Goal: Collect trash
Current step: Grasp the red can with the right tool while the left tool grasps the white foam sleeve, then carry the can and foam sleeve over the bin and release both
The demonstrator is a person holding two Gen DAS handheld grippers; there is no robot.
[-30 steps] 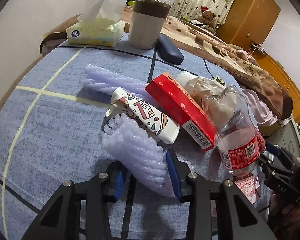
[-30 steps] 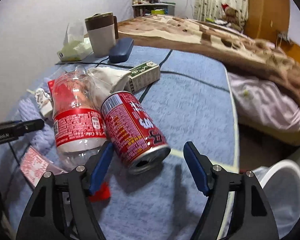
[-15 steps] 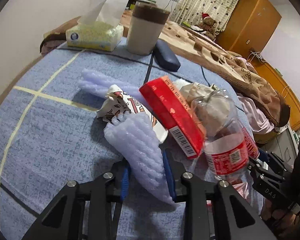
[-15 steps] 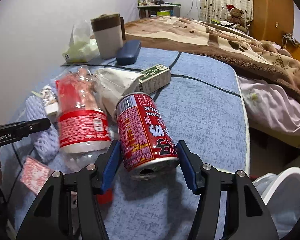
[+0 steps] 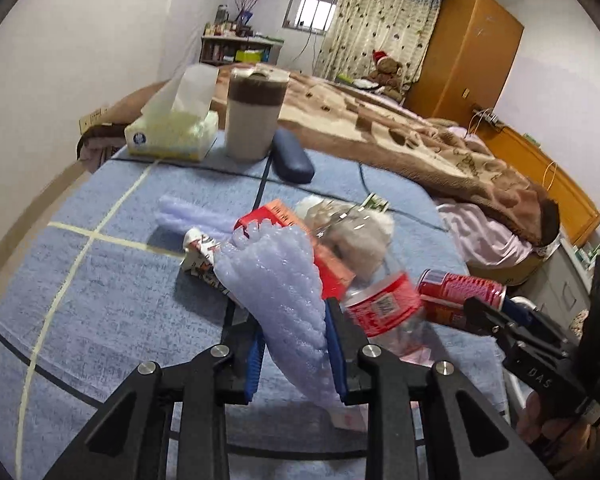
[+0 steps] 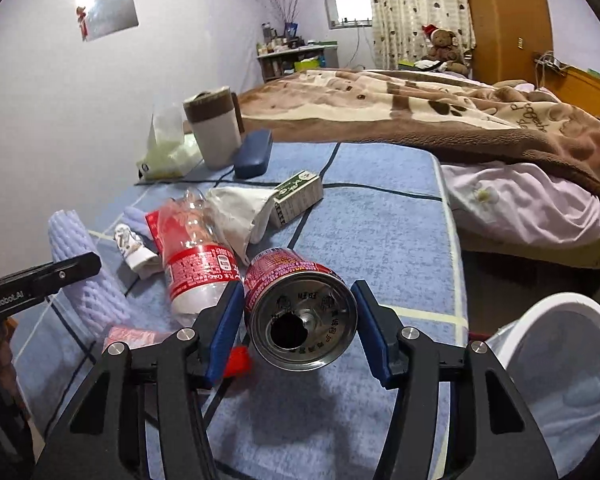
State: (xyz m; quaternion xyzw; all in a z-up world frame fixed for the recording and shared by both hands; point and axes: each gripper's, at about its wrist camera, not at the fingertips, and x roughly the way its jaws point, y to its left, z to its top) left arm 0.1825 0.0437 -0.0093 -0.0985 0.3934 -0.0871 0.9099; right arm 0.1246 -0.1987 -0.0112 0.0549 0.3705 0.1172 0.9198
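Trash lies scattered on the blue mat [image 6: 380, 232]: a plastic bottle [image 6: 196, 264], a red box [image 5: 284, 216] and a white bag [image 6: 240, 212]. The left gripper [image 5: 296, 344] is clamped on a lilac foam net sleeve [image 5: 284, 280], lifted off the mat. The right gripper [image 6: 300, 320] is closing on a red can [image 6: 300, 312], its pads against both sides, beside a white bin [image 6: 572, 352].

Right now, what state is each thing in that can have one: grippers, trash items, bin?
left gripper: shut on the foam net, lifted
foam net: pinched, off the bedspread
right gripper: jaws closing on the red can, pads touching its sides
red can: on its side, opened, raised
plastic bottle: lying down, uncapped
green carton: lying flat
lidded cup: upright, lid on
white bin: open, bag-lined
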